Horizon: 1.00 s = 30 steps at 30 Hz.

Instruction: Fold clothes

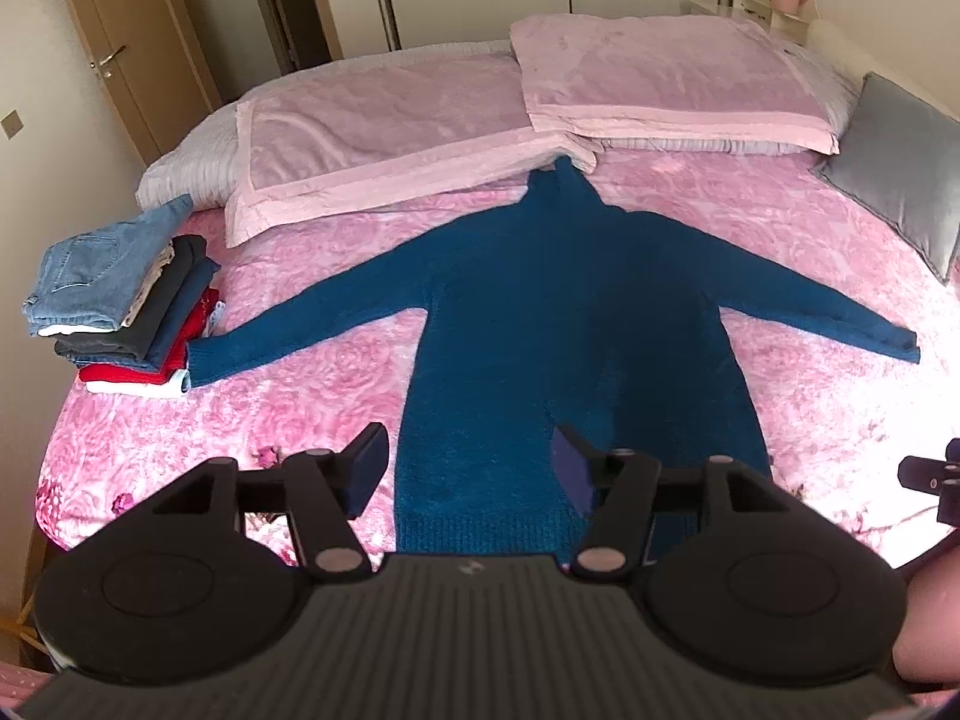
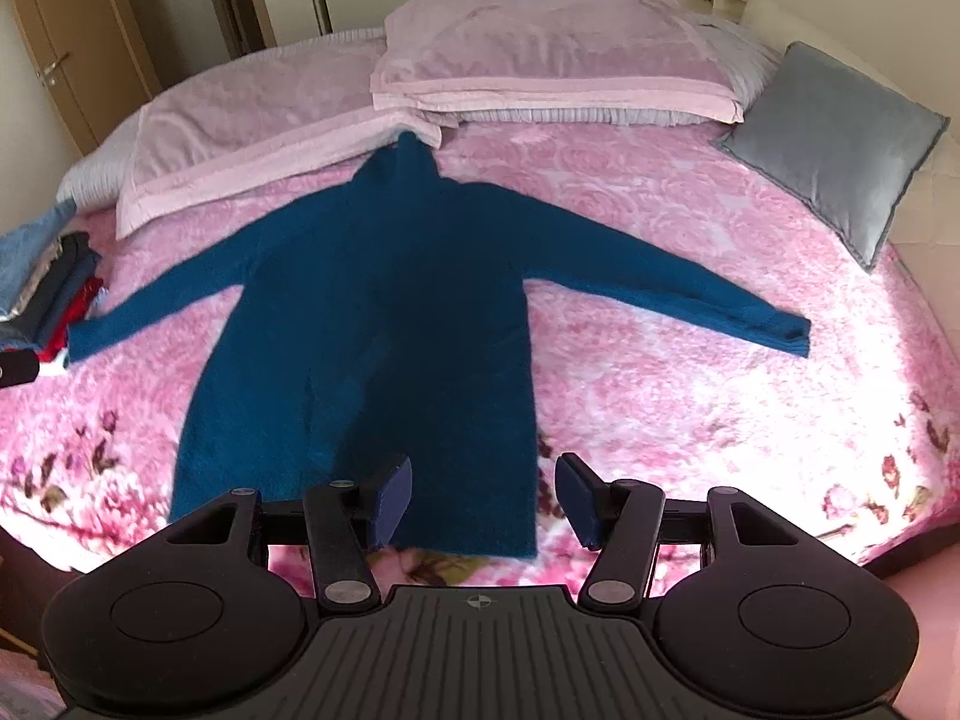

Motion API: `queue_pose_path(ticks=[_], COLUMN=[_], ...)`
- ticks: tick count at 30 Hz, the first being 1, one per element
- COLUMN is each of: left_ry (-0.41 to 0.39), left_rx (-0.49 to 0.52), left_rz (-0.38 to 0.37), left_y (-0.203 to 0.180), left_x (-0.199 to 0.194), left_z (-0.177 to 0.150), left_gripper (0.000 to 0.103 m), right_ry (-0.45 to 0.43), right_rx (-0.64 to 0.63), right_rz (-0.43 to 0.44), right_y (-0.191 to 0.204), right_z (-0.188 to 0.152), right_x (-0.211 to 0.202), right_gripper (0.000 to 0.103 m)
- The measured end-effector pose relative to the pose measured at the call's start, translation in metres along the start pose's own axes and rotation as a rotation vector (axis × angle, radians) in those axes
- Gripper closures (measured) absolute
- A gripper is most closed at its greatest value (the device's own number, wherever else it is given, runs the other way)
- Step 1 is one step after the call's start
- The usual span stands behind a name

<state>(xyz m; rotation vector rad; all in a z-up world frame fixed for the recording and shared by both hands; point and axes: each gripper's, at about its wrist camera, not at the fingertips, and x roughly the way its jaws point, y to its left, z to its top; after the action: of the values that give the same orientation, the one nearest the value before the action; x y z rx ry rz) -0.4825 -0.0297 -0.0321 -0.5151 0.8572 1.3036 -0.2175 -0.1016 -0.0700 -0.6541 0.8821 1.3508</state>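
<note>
A dark teal long-sleeved sweater (image 1: 558,324) lies flat on the pink floral bedspread (image 1: 300,396), sleeves spread wide and neck toward the pillows. My left gripper (image 1: 471,468) hovers above its hem near the lower left corner, open, with nothing between the fingers. In the right wrist view the same sweater (image 2: 372,324) stretches out ahead. My right gripper (image 2: 483,501) hangs over the hem's lower right corner, open and holding nothing. The right gripper's black tip (image 1: 933,477) shows at the right edge of the left wrist view.
A stack of folded clothes (image 1: 126,306) topped by jeans sits at the bed's left side, touching the sweater's left cuff. Two pink pillows (image 1: 666,78) lie at the head, a grey cushion (image 1: 900,174) at the right. A wooden door (image 1: 108,48) stands beyond.
</note>
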Motion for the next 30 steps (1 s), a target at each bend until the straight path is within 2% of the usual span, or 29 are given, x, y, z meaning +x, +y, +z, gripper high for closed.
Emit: queue_pose_path(ticks=[4,18,30], left_ry=[0.013,0.12,0.101], left_rx=[0.01,-0.003,-0.004], left_rz=[-0.006,-0.004,-0.006], left_y=[-0.006,-0.008,-0.014], left_x=[0.0,0.013,0.005], left_z=[-0.002,-0.033,-0.033], left_gripper=[0.041,0.041,0.041], right_ry=[0.023,0.14,0.124], right_rx=[-0.023,-0.054,-0.057], right_rz=[-0.02,-0.009,-0.03], right_y=[0.004,0.014,0.017], right_z=[-0.003,-0.023,-0.024], right_x=[0.002,0.02,0.011], right_gripper=[0.046,0.046,0.046])
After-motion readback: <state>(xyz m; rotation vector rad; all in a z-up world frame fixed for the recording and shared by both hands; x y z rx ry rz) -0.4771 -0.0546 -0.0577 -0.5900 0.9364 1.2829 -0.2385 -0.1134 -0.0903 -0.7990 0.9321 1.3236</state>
